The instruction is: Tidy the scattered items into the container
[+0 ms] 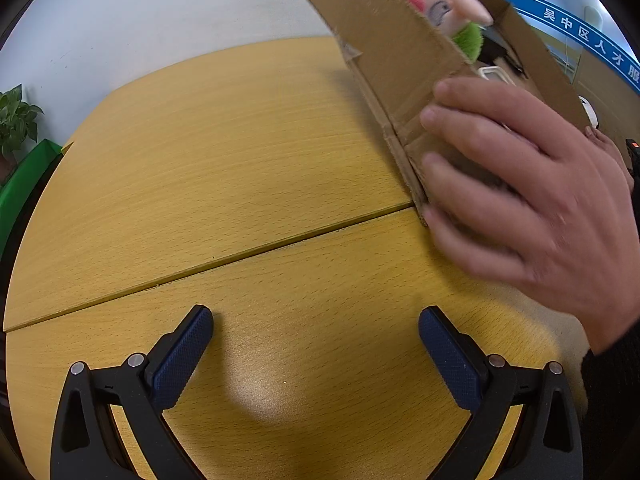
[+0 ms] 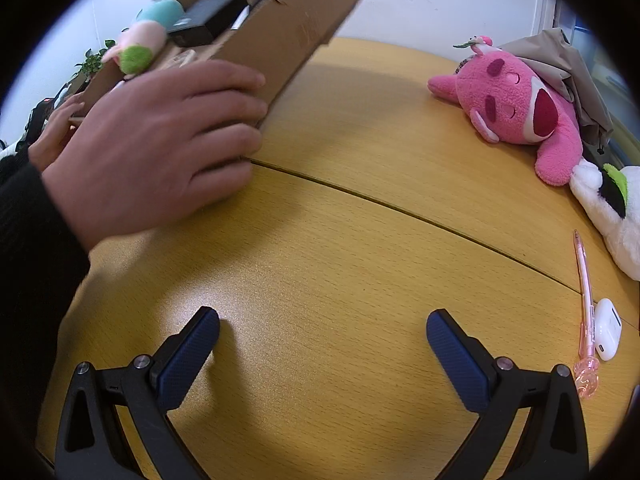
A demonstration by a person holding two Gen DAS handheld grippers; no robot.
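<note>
A cardboard box (image 1: 384, 52) is tilted up off the wooden table, held by a person's bare hand (image 1: 532, 200). It also shows in the right wrist view (image 2: 288, 28) with the hand (image 2: 160, 136) on its near end. Inside lie a small pink and green plush (image 2: 138, 46), a black box (image 2: 212, 16) and other items. My left gripper (image 1: 316, 344) is open and empty over the table. My right gripper (image 2: 323, 346) is open and empty. A pink plush bear (image 2: 516, 108), a white plush (image 2: 608, 204), a pink pen (image 2: 585, 312) and a white earbud case (image 2: 608, 328) lie on the table at the right.
The table (image 1: 240, 152) has a seam running across it. A grey cloth (image 2: 568, 64) lies behind the pink bear. A potted plant (image 1: 16, 120) and a green object (image 1: 24, 184) stand beyond the table's left edge.
</note>
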